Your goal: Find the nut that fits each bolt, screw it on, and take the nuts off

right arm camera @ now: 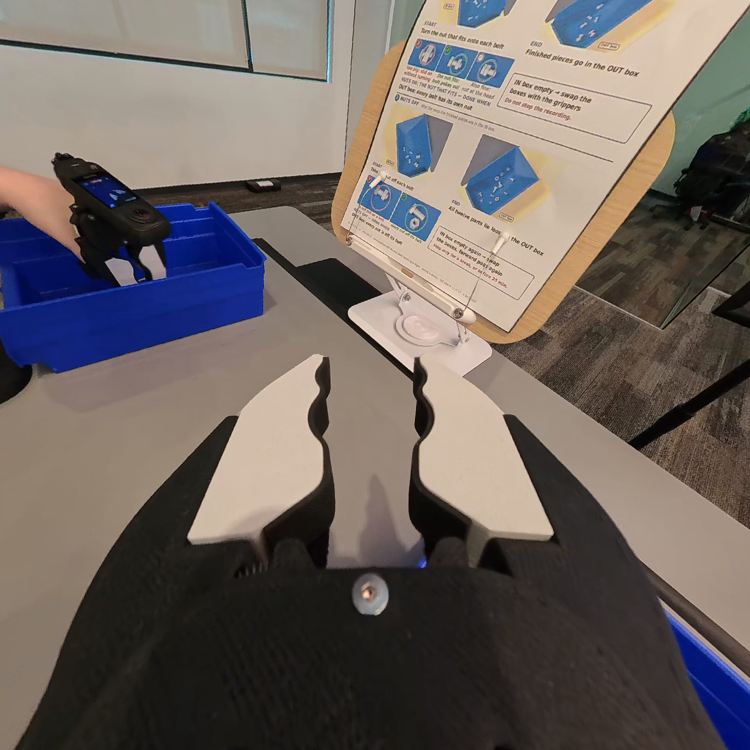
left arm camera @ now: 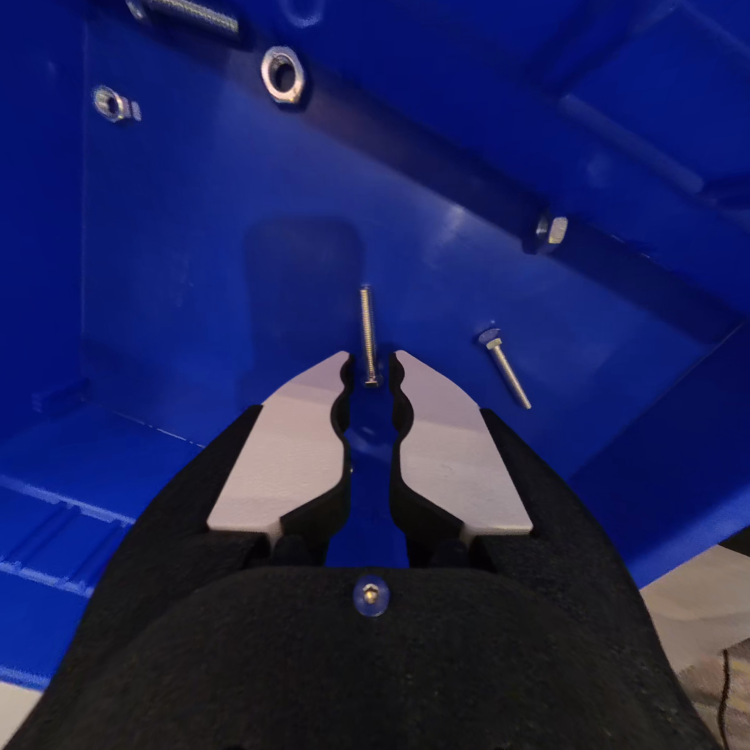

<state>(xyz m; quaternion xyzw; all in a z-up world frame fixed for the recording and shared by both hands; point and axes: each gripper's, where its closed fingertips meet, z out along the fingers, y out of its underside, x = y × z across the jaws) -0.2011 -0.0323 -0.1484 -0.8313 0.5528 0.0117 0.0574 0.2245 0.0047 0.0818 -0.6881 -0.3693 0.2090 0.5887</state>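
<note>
Two grippers apart. Left gripper (left arm camera: 369, 361) down in blue bin (left arm camera: 162, 284), jaws slightly parted around head of thin bolt (left arm camera: 369, 337), not clamped; bolt's long axis points straight away, head nearest. Second bolt (left arm camera: 508, 374) lies just right, angled. Big nut (left arm camera: 283, 75) rests farther back. Right gripper (right arm camera: 371, 367) hovers over grey table (right arm camera: 121, 426), open, empty. Printed instruction sheet (right arm camera: 507, 134) on stand ahead.

Inside bin (left arm camera: 162, 243): thin bolt (left arm camera: 369, 337) dead center, head between left gripper (left arm camera: 370, 361) fingertips. Second bolt (left arm camera: 507, 373) just right of it. Big nut (left arm camera: 283, 75) far back, small nut (left arm camera: 109, 103) back left, another nut (left arm camera: 551, 230) right against wall. Thick bolt (left arm camera: 190, 16) at far back edge.
</note>
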